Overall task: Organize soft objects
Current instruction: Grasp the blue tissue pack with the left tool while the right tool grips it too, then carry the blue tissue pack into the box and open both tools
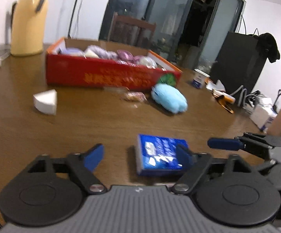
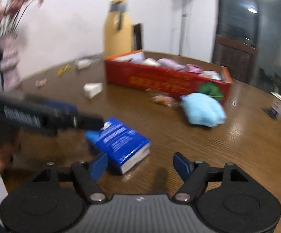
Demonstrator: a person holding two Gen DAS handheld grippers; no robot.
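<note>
The red box (image 1: 109,73) carried a band of gold characters along its long side, too blurred to read, with a round green mark near one end. The blue tissue pack (image 1: 160,156) bore white print that could not be read either.

That pack lay flat on the brown wooden table (image 1: 62,128). In the left wrist view the left gripper (image 1: 142,155) stood with its 2 blue pads apart, the right-hand pad overlapping the pack's near corner and the other pad clear of it; whether it pressed on the pack could not be told. In the right wrist view the right gripper (image 2: 140,167) was released, its left pad just beside the pack's near end, nothing between the pads.

A light-blue plush toy (image 1: 169,98) lay on the table just beside the box's end, well beyond both grippers. The box held pale purple and white soft items (image 1: 109,53). A white wedge (image 1: 46,102) sat apart on the table.
</note>
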